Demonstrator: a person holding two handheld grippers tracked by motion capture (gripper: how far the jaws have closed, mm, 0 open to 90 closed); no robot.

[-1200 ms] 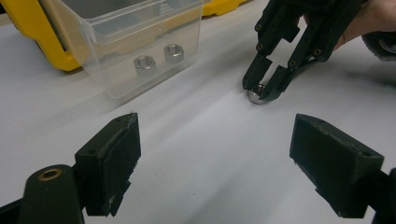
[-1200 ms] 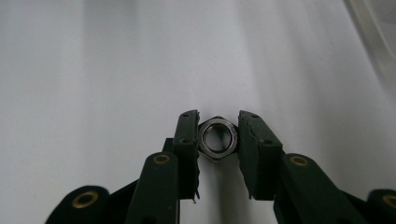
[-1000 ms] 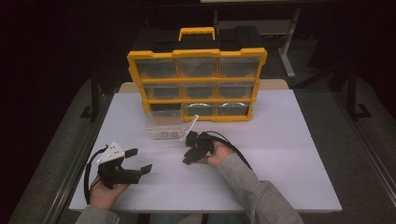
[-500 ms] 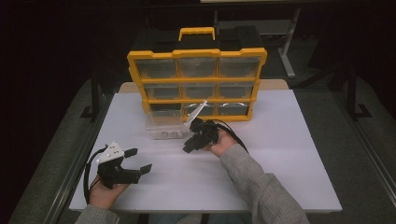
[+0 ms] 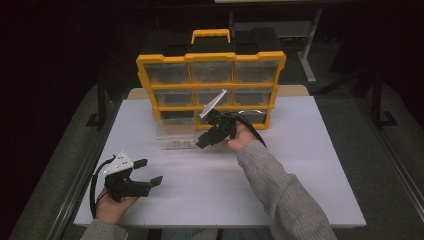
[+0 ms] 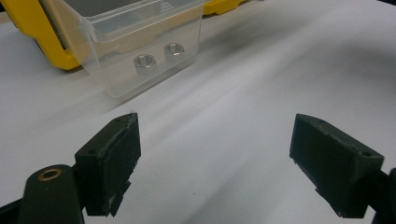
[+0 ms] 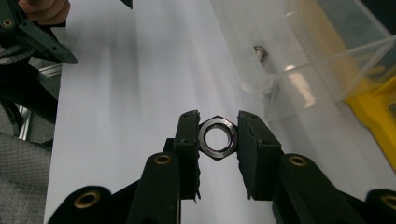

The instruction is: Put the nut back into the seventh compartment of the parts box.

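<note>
My right gripper (image 7: 217,135) is shut on a steel hex nut (image 7: 216,138), pinched flat between its two pads above the white table. In the high view the right gripper (image 5: 202,142) hangs just right of a clear plastic drawer (image 5: 175,134) that stands on the table in front of the yellow organiser (image 5: 210,87). Two hex nuts (image 6: 159,55) lie inside that drawer (image 6: 135,32). My left gripper (image 5: 150,172) rests open at the table's near left, and its jaws (image 6: 215,158) stand wide apart with nothing between them.
The yellow organiser has three rows of clear drawers and a handle on top (image 5: 210,34); its bottom left slot is open. The white tabletop (image 5: 300,165) stretches free to the right and front. Dark floor and metal frames surround the table.
My right gripper has risen from the table with the nut and moved toward the clear drawer and organiser. The left gripper has stayed where it was.
</note>
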